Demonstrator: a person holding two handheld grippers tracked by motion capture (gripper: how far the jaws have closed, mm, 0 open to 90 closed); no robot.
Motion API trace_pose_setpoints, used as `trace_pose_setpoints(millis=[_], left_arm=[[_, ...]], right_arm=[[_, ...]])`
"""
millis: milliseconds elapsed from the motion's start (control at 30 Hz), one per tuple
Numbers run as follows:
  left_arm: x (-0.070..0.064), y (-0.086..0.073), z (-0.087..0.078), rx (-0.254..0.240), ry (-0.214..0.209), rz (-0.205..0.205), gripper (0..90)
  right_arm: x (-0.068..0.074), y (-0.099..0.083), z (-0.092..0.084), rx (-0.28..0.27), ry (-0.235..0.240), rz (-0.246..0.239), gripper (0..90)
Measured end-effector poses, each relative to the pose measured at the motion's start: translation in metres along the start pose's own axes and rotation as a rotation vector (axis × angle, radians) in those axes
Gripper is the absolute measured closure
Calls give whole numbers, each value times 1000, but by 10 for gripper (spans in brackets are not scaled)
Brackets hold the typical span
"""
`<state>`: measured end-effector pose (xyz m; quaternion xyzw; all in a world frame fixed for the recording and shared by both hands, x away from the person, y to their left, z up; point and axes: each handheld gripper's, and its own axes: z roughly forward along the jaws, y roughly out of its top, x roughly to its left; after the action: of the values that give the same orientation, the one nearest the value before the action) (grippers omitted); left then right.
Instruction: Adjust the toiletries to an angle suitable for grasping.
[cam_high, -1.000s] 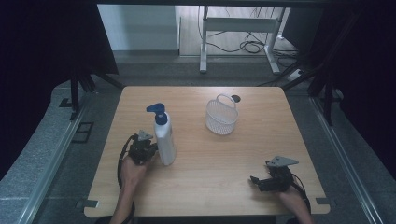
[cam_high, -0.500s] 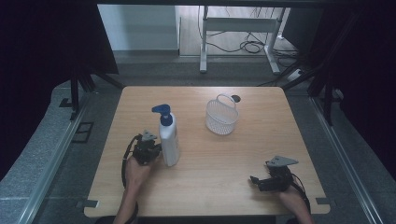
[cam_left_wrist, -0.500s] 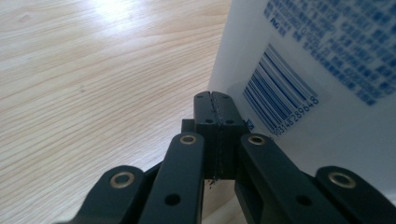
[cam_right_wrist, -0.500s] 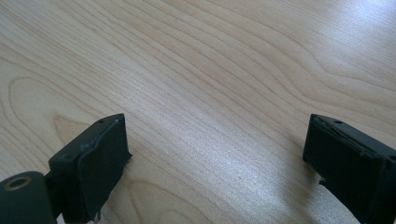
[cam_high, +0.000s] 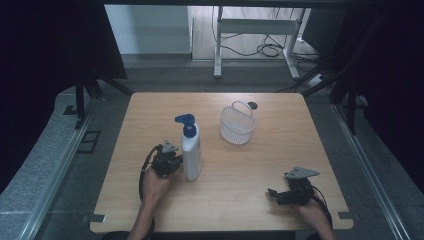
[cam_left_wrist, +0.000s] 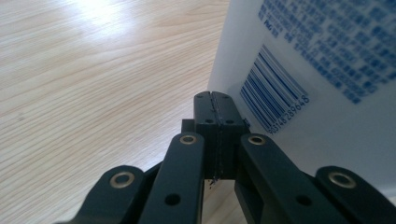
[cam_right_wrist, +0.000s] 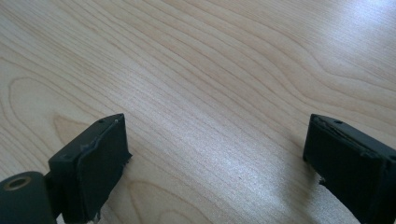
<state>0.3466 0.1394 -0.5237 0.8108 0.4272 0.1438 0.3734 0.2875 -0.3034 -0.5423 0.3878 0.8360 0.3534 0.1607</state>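
Note:
A white pump bottle (cam_high: 191, 152) with a blue pump head stands upright on the wooden table (cam_high: 280, 145), left of centre. My left gripper (cam_high: 170, 161) sits against the bottle's left side, low on it. In the left gripper view its jaws are pressed together with nothing between them (cam_left_wrist: 215, 109), tips touching the bottle's barcode label (cam_left_wrist: 317, 84). My right gripper (cam_high: 278, 195) rests near the table's front right, jaws wide apart over bare wood (cam_right_wrist: 215, 149).
A white wire basket (cam_high: 237, 124) with a handle stands behind and to the right of the bottle. A small dark disc (cam_high: 252, 105) lies just behind the basket. Table legs and cables are on the floor beyond the far edge.
The bottle and my left gripper beside it have shifted right and slightly toward the front of the table. The right gripper has stayed put.

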Motion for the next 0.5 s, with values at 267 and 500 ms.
trace_pose_setpoints(millis=[267, 500], left_arm=[[-12, 0, 4, 9, -20, 18, 893], [-23, 0, 3, 19, -34, 43, 892]], right_arm=[[0, 0, 0, 0, 0, -1, 63], [0, 0, 0, 0, 0, -1, 63]])
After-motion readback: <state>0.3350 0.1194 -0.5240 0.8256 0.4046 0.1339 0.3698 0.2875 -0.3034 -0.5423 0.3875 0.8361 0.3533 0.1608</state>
